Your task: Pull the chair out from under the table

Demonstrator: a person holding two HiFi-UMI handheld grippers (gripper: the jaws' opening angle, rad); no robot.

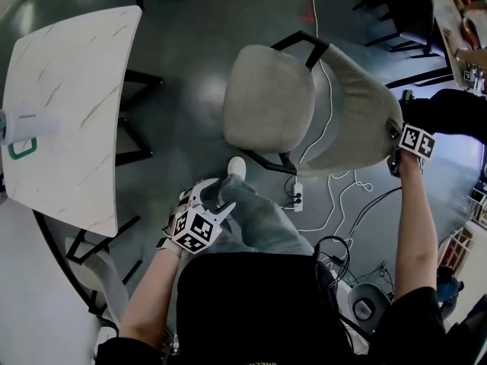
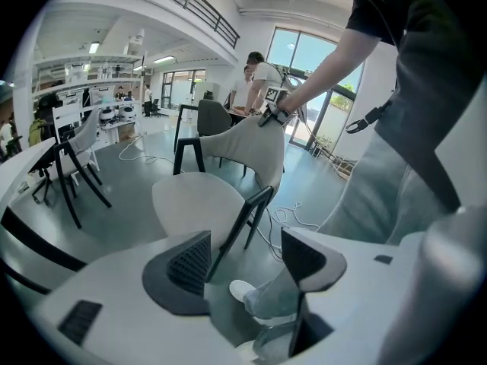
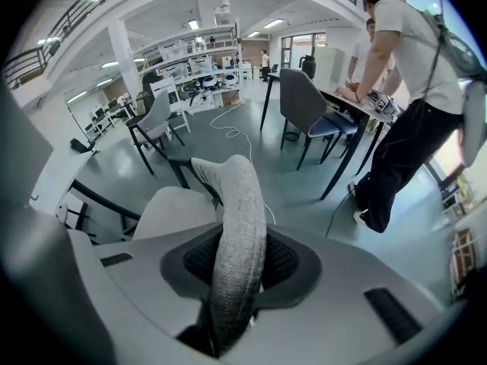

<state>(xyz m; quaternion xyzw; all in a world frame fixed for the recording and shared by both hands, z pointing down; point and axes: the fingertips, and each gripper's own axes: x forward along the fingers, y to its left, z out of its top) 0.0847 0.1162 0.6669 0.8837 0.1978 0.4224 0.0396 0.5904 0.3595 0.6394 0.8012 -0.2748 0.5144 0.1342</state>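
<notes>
A light grey upholstered chair (image 1: 270, 97) with black legs stands on the dark floor, well away from the white marble-look table (image 1: 72, 105) at the left. My right gripper (image 1: 397, 144) is shut on the top edge of the chair's backrest (image 3: 237, 226), which runs between both pads in the right gripper view. My left gripper (image 1: 204, 204) hangs open over my leg with nothing between its fingers; in the left gripper view the left gripper (image 2: 243, 265) looks at the chair (image 2: 221, 173) from the front.
White cables and a power strip (image 1: 297, 196) lie on the floor beside the chair. Black chairs and a table stand at the top right (image 1: 415, 21). Two people stand by a desk (image 3: 396, 74). My shoe (image 1: 237, 166) rests near the chair leg.
</notes>
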